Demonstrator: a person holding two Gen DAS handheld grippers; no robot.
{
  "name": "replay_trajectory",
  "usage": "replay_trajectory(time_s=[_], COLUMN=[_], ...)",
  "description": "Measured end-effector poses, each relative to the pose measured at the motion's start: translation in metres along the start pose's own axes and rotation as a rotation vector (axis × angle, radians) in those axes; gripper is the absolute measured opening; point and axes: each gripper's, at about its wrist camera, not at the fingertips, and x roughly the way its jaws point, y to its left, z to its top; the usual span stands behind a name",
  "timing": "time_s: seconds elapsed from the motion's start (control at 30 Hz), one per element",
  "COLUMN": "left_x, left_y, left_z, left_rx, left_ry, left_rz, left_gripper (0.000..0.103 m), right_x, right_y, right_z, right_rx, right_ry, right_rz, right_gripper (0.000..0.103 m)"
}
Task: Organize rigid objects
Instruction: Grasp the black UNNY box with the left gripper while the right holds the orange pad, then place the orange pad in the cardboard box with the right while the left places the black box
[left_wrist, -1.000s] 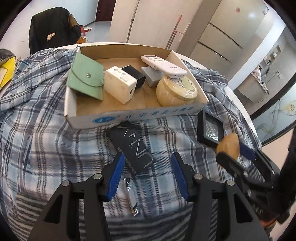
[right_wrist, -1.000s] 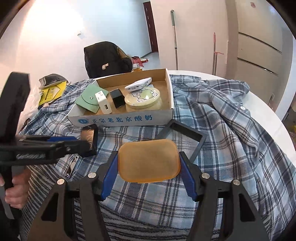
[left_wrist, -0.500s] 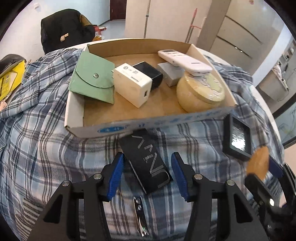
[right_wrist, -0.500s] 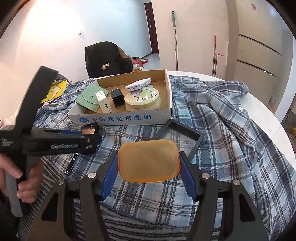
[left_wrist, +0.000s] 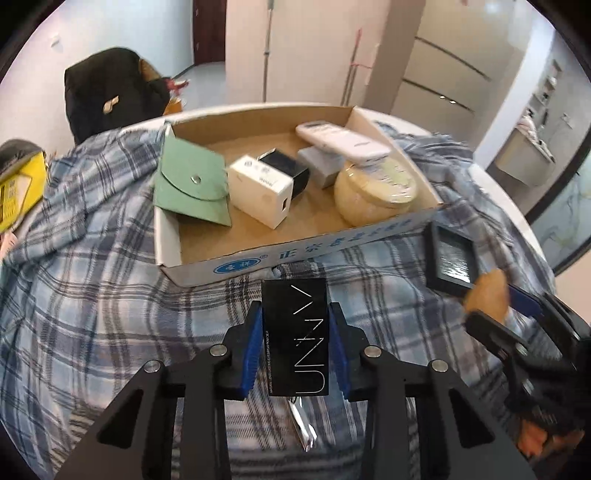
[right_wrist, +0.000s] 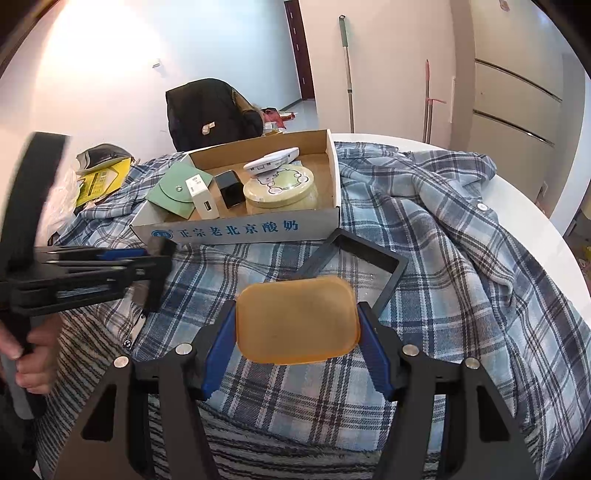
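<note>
The black box (left_wrist: 294, 336) sits lengthwise between the left gripper's (left_wrist: 295, 347) jaws, its long axis pointing straight out at twelve o'clock, both blue pads pressed flat against its long sides, so that's a firm hold and it looks lifted off the plaid shirt (left_wrist: 92, 295). Dead ahead at twelve lies the cardboard tray (left_wrist: 258, 254), near wall just beyond the box's far end, with bare floor in its front left corner behind that wall. Over on the other side, the right gripper (right_wrist: 297, 321) has its jaws closed on an amber pad (right_wrist: 297, 319), the tray at about eleven o'clock, farther off. Left is nearer, so I'd expect the box to go in first, up and over the wall.
</note>
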Motion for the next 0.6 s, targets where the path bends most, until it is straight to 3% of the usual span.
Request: replay_trajectory(time_s=[0.2,0.4,0.6], left_x=[-0.028,-0.049,-0.074], left_y=[0.006,0.01,0.027], left_z=[-0.008,-0.012,0.019], left_rx=[-0.004,0.012,-0.012], left_ry=[-0.014,-0.032,-0.123], left_rz=[-0.043,-0.035,0.005], left_gripper=[0.036,0.036,0.036], right_x=[0.005,0.004,-0.026], right_y=[-0.004,-0.005,0.004], right_z=[0.0,0.001,0.035], right_rx=[0.016,0.025,0.019], right_ry=[0.015,0.022,-0.041], right_rz=[0.001,-0.024,-0.008], right_gripper=[0.062,0.062,0.061])
